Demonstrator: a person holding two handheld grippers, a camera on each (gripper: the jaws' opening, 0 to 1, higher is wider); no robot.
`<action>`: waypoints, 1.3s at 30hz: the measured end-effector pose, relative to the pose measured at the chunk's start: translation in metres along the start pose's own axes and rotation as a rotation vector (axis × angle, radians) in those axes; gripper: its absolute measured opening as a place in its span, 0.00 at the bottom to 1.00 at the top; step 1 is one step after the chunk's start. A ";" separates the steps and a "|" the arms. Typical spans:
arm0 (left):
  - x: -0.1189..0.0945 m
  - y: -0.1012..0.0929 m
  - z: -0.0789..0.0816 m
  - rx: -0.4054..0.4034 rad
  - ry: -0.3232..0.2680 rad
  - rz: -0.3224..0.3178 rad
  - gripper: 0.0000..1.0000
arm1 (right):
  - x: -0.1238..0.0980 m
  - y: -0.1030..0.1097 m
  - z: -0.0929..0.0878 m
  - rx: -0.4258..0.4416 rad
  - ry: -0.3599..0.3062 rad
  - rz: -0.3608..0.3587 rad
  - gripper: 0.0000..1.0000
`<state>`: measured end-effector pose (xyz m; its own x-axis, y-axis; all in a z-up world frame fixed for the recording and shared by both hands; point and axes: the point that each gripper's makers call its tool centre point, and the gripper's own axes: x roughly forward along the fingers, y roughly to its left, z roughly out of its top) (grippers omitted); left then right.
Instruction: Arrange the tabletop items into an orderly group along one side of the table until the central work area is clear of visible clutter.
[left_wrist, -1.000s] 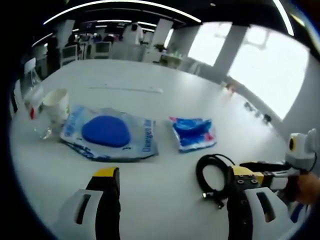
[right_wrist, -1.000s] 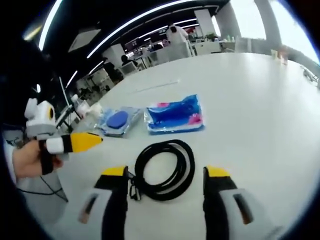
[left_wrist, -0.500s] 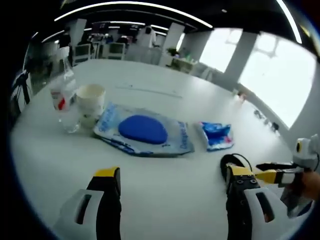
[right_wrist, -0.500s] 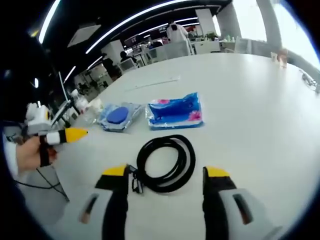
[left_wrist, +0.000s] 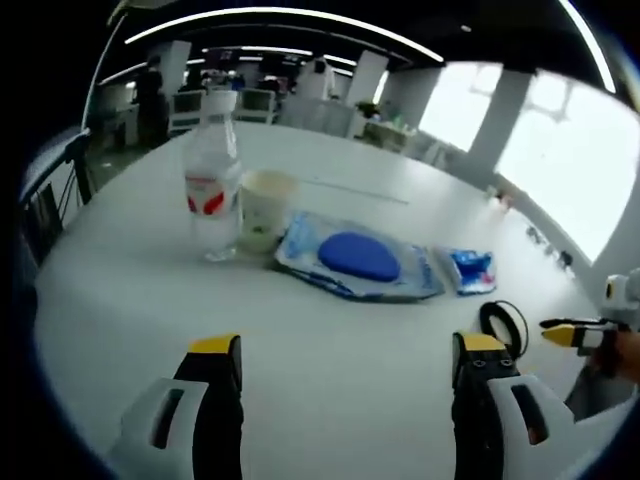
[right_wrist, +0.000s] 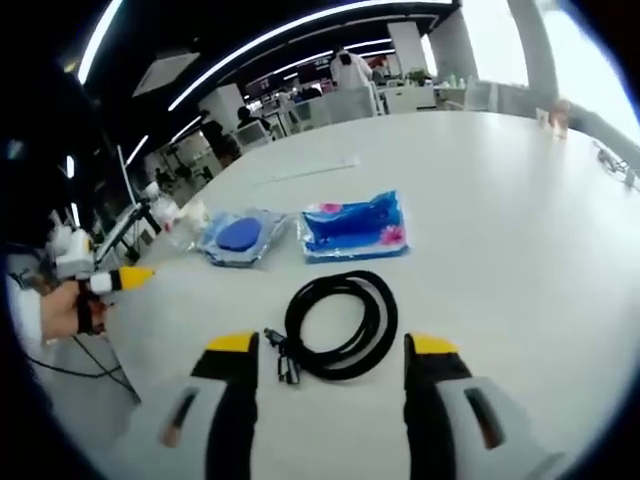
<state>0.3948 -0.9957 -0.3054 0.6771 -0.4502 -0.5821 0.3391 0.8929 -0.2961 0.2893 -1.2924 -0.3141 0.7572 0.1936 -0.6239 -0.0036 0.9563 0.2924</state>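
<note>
Right tongs (right_wrist: 325, 370) gape empty just before a coiled black cable (right_wrist: 342, 324) on the white counter (right_wrist: 500, 230); left tongs (left_wrist: 335, 375) open, empty, facing a water bottle (left_wrist: 212, 188), paper cup (left_wrist: 264, 207) and blue packets (left_wrist: 360, 262).

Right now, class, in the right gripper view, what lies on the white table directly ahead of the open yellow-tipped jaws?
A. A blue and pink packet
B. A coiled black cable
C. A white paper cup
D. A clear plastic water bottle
B: the coiled black cable lies on the white table just ahead of the right gripper, with the blue and pink packet farther off.
</note>
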 end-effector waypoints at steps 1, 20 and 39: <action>-0.001 0.002 0.000 0.003 -0.001 0.000 0.83 | -0.001 0.001 0.000 -0.003 0.000 -0.002 0.57; -0.014 0.025 -0.004 0.042 0.012 -0.028 0.81 | -0.007 0.011 -0.007 -0.003 0.005 -0.029 0.54; 0.027 0.026 0.009 0.052 0.033 -0.064 0.76 | 0.004 0.034 0.004 -0.066 0.033 0.001 0.50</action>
<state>0.4280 -0.9844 -0.3219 0.6314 -0.5050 -0.5885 0.4145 0.8612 -0.2943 0.2949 -1.2594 -0.3042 0.7350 0.2010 -0.6475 -0.0487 0.9682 0.2453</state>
